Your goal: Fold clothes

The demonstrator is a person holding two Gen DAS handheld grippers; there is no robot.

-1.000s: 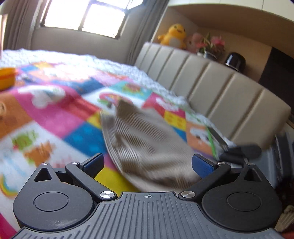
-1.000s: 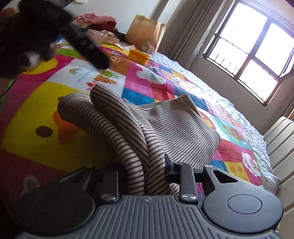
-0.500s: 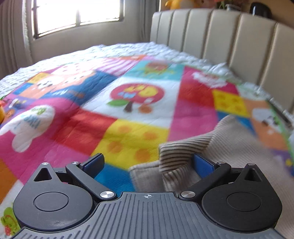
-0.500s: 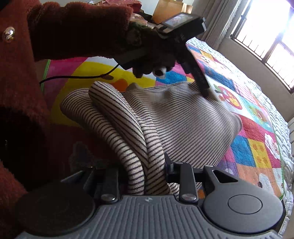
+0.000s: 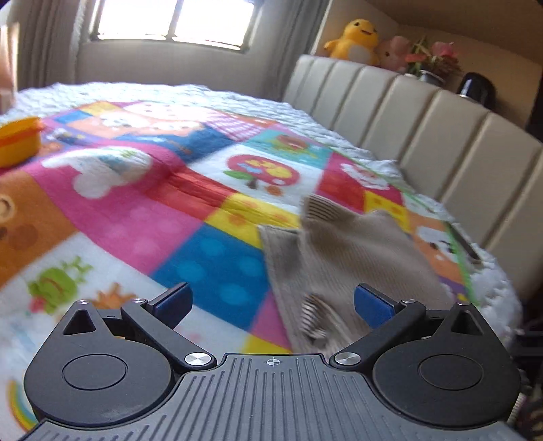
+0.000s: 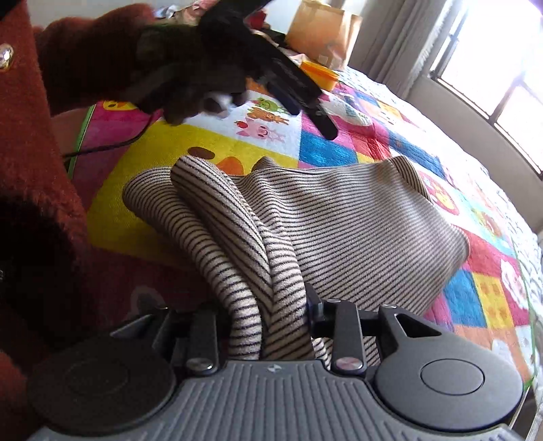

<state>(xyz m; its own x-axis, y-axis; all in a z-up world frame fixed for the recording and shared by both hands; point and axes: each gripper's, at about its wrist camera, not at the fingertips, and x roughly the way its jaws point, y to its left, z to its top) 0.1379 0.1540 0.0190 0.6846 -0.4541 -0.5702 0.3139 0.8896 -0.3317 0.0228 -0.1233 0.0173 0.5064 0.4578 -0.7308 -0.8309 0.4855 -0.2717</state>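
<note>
Garment: a striped beige top [image 6: 356,230] lies on the bed's patchwork quilt [image 5: 142,217], one end bunched into thick rolls that rise toward the right claw.
Right claw [image 6: 268,319]: the rolled folds sit between its jaws, which are easing apart; the pads appear to press the cloth, so I read it as grasping the top at its near end.
Left claw [image 5: 271,302]: released, jaws wide, nothing between them; seen from the right wrist it hovers above the quilt beyond the top.
Key relation: from the left claw the top lies ahead and to its right, its free corner farther off toward the padded headboard [image 5: 441,135]; the long axis runs from the right claw's grip out to that corner.
Nearer hand: the right, already on the cloth.
Containers: an orange-yellow box [image 5: 18,140] on the quilt, far from the top, contents hidden; a brown paper bag [image 6: 322,32] beyond it, contents not visible.
</note>
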